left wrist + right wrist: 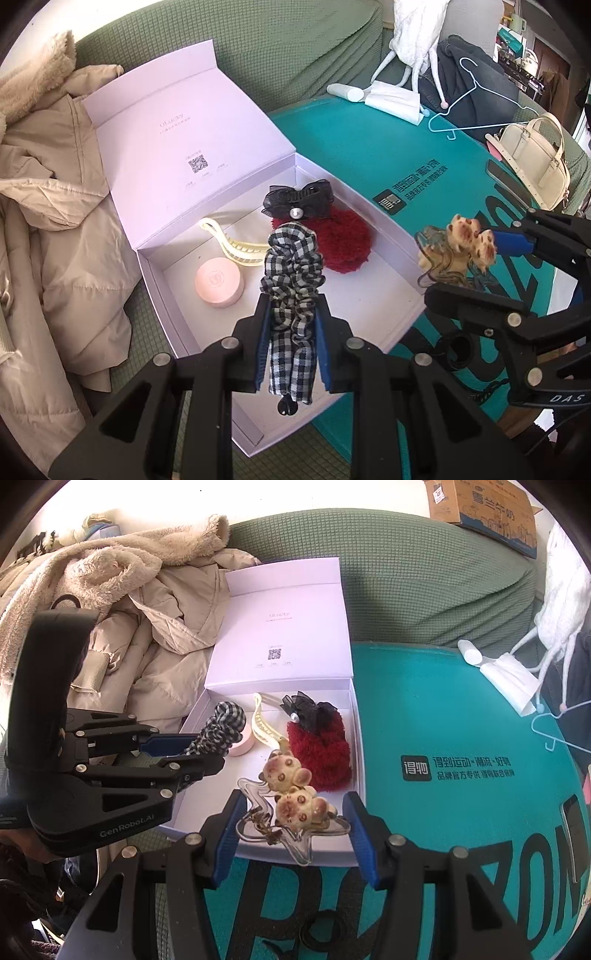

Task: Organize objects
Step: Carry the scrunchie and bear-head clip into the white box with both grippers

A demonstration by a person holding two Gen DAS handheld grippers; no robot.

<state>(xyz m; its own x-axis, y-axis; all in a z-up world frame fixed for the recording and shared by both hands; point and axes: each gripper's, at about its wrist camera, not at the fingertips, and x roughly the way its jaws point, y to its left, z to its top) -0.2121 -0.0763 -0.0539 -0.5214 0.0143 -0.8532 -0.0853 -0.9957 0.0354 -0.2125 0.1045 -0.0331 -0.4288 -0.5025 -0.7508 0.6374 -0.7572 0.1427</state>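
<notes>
Partly hidden scrunchie [293, 280], black hair tie [325, 932] cropped

Open gift box [369, 295] on sofa [295, 44], lid [184, 122] raised behind. Inside: round tin [219, 282] left, claw clip [236, 247] behind it, plush pad [343, 243] right, bow clip [299, 201] on pad's far edge. Jacket [62, 206] left of box. Printed bag [443, 166] right, handbag [532, 155] beyond.
</notes>
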